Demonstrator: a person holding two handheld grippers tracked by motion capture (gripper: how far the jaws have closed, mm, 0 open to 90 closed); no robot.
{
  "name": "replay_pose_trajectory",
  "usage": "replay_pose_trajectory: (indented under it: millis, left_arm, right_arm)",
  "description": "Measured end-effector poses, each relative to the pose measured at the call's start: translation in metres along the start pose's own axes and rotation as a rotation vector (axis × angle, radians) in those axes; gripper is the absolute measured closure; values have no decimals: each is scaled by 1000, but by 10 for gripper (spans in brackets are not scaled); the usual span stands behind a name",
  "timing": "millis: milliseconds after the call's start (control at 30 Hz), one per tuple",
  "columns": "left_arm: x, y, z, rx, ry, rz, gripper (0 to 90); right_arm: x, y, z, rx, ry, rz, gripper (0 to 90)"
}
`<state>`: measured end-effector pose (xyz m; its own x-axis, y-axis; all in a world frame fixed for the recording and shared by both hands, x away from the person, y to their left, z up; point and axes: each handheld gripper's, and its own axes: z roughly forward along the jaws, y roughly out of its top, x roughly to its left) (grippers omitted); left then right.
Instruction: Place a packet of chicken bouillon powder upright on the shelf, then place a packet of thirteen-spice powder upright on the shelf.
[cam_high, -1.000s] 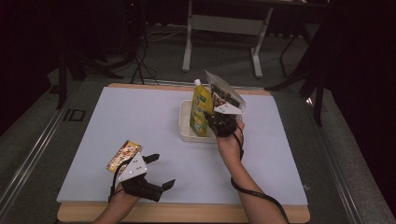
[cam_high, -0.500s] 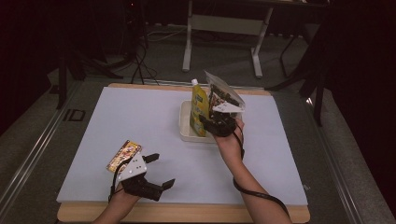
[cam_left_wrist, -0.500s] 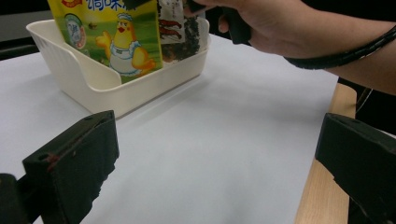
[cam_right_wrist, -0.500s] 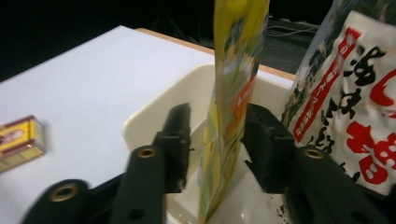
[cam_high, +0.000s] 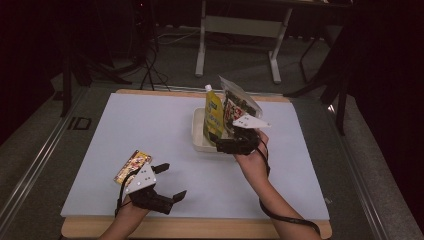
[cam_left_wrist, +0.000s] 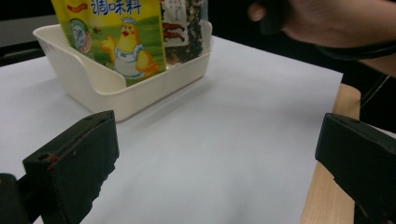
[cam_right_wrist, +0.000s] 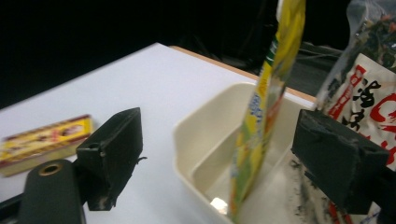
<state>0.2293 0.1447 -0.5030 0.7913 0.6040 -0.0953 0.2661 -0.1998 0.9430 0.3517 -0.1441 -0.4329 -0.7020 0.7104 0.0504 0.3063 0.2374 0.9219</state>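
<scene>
Your right tool (cam_high: 226, 146) just opened wide, empty, by the yellow chick pouch (cam_high: 214, 116) reading 调味料, your left tool (cam_high: 169, 181) open, empty.

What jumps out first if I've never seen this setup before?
Probably the cream basket toward the far side of the white table, with a yellow pouch and a clear bag of dark snacks standing in it. The right gripper sits beside it, jaws just opened and empty. Near the left gripper, a small yellow packet lies flat.

Cream basket (cam_high: 199, 131), yellow chick-printed pouch (cam_high: 214, 117), white table (cam_high: 150, 125)
</scene>
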Motion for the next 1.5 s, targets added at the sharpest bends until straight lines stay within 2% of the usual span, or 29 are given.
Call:
replay_pose_trajectory:
  millis: [33, 167, 233, 300, 400, 500, 533, 600, 667, 733, 867, 933, 967, 1000, 1033, 1100, 1133, 1167, 1233, 1300, 1333, 1400, 1500]
  left_arm:
    - [2, 1, 0, 5, -4, -9, 0]
    - [4, 4, -2, 18, -2, -19, 0]
    - [4, 6, -4, 20, -8, -19, 0]
    - [4, 9, -6, 29, -25, -13, 0]
    - [2, 14, -8, 58, -25, 17, 0]
    - [3, 18, -12, 78, -25, 16, 0]
    - [4, 19, -13, 86, -9, 17, 0]
    - [7, 20, -17, 87, -11, 5, 0]
    - [12, 22, -21, 91, -11, -10, 0]
    - [18, 23, -27, 90, -6, -22, 0]
    - [28, 27, -38, 108, 58, -18, 0]
    - [31, 27, -41, 110, 71, -19, 0]
    - [37, 28, -46, 119, 95, -29, 0]
    - [40, 29, -48, 127, 101, -29, 0]
    - [43, 28, -50, 140, 118, -32, 0]
    - [50, 27, -51, 176, 134, -50, 0]
    - [53, 25, -51, 199, 154, -56, 0]
    - [56, 23, -52, 205, 164, -69, 0]
    - [62, 18, -52, 234, 190, -95, 4]
    - [68, 13, -50, 267, 223, -112, 4]
    - [71, 10, -50, 278, 227, -124, 15]
    - [77, 5, -47, 316, 263, -141, 31]
    - [87, -3, -44, 356, 287, -169, 31]
  right_arm:
    - [1, -1, -4, -8, 1, -1, 141]
    - [3, -3, -20, -12, 60, -4, 143]
    - [5, -4, -27, -14, 63, -25, 147]
    - [6, -5, -33, 4, 62, -54, 149]
    - [6, -8, -41, 12, 71, -52, 161]
    - [7, -11, -49, 15, 99, -54, 171]
    - [8, -12, -52, 8, 112, -58, 172]
    - [9, -14, -58, 12, 115, -88, 176]
    - [10, -16, -65, -14, 123, -120, 178]
    - [12, -19, -70, -17, 120, -145, 178]
    - [14, -24, -83, -16, 133, -129, 172]
    - [15, -26, -89, -18, 140, -132, 164]
    - [16, -27, -91, -19, 156, -124, 151]
    - [16, -28, -93, -12, 165, -117, 146]
    - [17, -29, -96, -16, 163, -127, 146]
    - [18, -32, -100, -30, 159, -141, 144]
    - [19, -33, -103, -38, 162, -145, 144]
    - [19, -34, -105, -44, 171, -141, 143]
    - [19, -36, -107, -34, 181, -134, 144]
    - [20, -39, -109, -25, 178, -157, 148]
    - [20, -41, -110, -23, 180, -159, 148]
    - [21, -43, -112, -15, 190, -161, 150]
    - [23, -47, -113, -4, 180, -183, 152]
